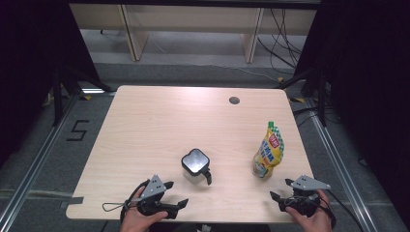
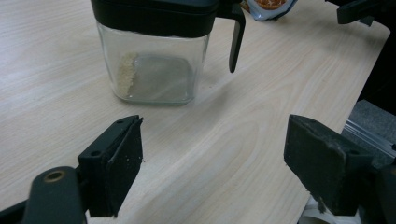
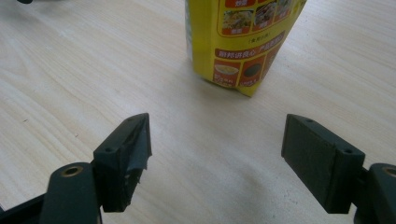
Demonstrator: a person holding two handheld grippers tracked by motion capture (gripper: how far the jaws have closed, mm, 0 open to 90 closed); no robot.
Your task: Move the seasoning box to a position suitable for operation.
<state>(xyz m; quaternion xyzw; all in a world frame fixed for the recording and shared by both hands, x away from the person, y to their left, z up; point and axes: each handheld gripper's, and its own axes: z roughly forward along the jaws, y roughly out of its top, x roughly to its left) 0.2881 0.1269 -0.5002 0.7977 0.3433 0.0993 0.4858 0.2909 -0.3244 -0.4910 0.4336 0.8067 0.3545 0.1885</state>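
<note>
**Both hands poised, nothing picked up yet**

From the high view, the left hand-held gripper (image 1: pixel 173 194) and the right hand-held gripper (image 1: pixel 282 189) rest at the near edge of the pale wood-grain counter (image 1: pixel 159 121), each with its jaws spread and empty. The glass jar (image 1: pixel 196 166) stands just ahead of the left one, near the middle of the counter; the yellow pouch (image 1: pixel 269 151) stands upright ahead of the right one, toward the right edge. This looks like the reach stage, before any grasp.

In the left gripper view, the jar (image 2: pixel 154 60) is square-sided clear glass with a black plastic lid and a thin black handle hanging off one side. A little pale granular stuff sits at the bottom, possibly seasoning; it is hard to tell through the glass. The next move likely calls for going forward and closing across the smooth flat walls.

In the right gripper view, the pouch (image 3: pixel 238 42) is glossy printed film with a soft folded base. Gripping it would want a gentle squeeze low on the body.
</note>
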